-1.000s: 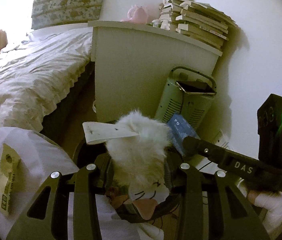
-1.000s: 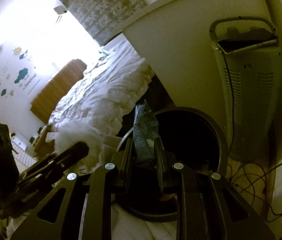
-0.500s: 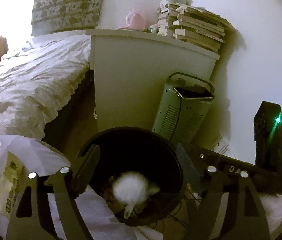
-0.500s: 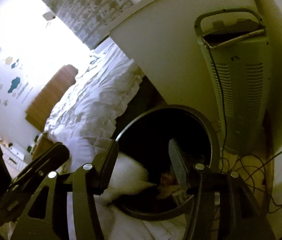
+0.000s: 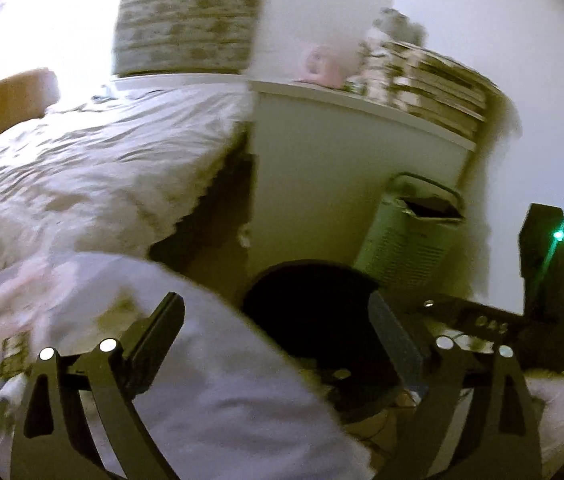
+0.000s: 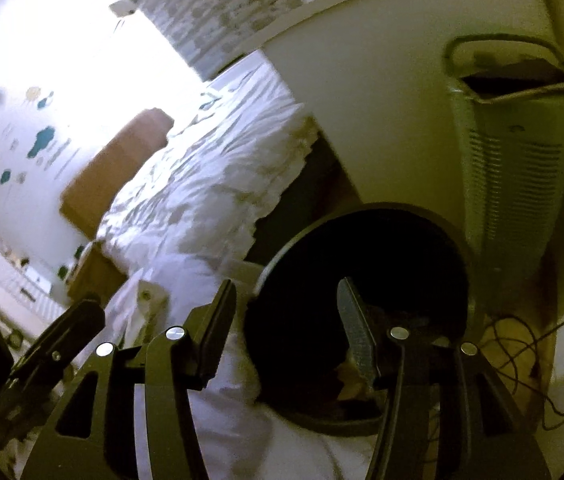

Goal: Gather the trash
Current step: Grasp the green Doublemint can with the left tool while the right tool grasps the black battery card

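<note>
A round black bin (image 5: 302,300) stands on the floor by a white cabinet. In the left wrist view my left gripper (image 5: 274,322) hovers in front of it, shifted over a white bag (image 5: 210,368). Its jaws are opening wide with nothing between them. My right gripper (image 6: 287,312) is open over the bin's near edge (image 6: 306,236) and holds nothing. Pale scraps (image 6: 346,384) lie dimly at the bin's bottom. Each gripper shows in the other's view: the right gripper (image 5: 482,326) beside the bin, the left gripper (image 6: 42,360) at lower left. The picture is motion-blurred.
A pale green heater (image 6: 514,168) stands right of the bin, with cables (image 6: 522,344) on the floor beside it. The white cabinet (image 5: 342,168) carries stacked books (image 5: 430,88). A bed with white bedding (image 5: 94,168) fills the left. A wrapper (image 5: 14,350) lies at the bag's left.
The left gripper let go of a white fluffy thing and a paper strip, the right gripper of a blue-green packet; both fell into the bin. Both grippers opened and drew back from it.
</note>
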A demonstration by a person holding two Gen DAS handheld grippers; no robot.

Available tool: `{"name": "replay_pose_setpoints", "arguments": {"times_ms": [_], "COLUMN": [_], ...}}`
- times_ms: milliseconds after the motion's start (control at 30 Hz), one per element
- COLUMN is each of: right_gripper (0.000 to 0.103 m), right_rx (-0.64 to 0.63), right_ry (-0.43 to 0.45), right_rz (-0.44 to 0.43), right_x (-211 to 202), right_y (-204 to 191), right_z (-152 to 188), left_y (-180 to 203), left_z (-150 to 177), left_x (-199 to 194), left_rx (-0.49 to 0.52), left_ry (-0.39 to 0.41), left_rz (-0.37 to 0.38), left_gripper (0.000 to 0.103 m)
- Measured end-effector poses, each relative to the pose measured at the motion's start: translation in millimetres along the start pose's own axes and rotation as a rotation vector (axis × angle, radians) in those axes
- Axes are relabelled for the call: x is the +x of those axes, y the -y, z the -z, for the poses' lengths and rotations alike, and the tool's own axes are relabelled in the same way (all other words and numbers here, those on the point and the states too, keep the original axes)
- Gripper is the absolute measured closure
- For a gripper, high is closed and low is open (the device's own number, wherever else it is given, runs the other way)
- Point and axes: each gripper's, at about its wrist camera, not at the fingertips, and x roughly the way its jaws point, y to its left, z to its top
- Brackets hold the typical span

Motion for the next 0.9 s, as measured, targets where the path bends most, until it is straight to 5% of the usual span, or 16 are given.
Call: {"name": "replay_pose_setpoints", "arguments": {"times_ms": [267, 400, 533, 800, 900], "right_gripper": [0.050, 0.033, 0.033, 0.033, 0.033], "right_rx": [-0.172, -0.272, -0.388, -0.528, -0.582], "right_ry": [-0.113, -0.172, -0.224, -0.351, -0.415], "right_rz": [-0.096, -0.157, -0.198, -0.212, -0.182], "right_x": [44.4, 69.8, 95.5, 164.7, 195.0], "right_y": [-90.6, -144.5, -201.2, -281.2, -299.5], "right_z": [16.1, 28.5, 39.7, 60.8, 74.4], "left_y": [-126.5, -190.2, -247.3, -279.9, -275.9], "left_z": [33.1, 60.3, 88.0, 104.9, 106.0], "left_x": [-41.0, -64.1, -76.4, -60.4, -55.3], "left_rx": [-0.219, -0.368, -0.542, -0.645, -0.573], "left_ry": [-0.018, -0.038, -0.084, -0.153, -0.169], "left_rz": [-0.193, -0.269, -0.303, -0.290, -0.341], "left_gripper": [0.011, 0.011, 0.032, 0.037, 0.043]}}
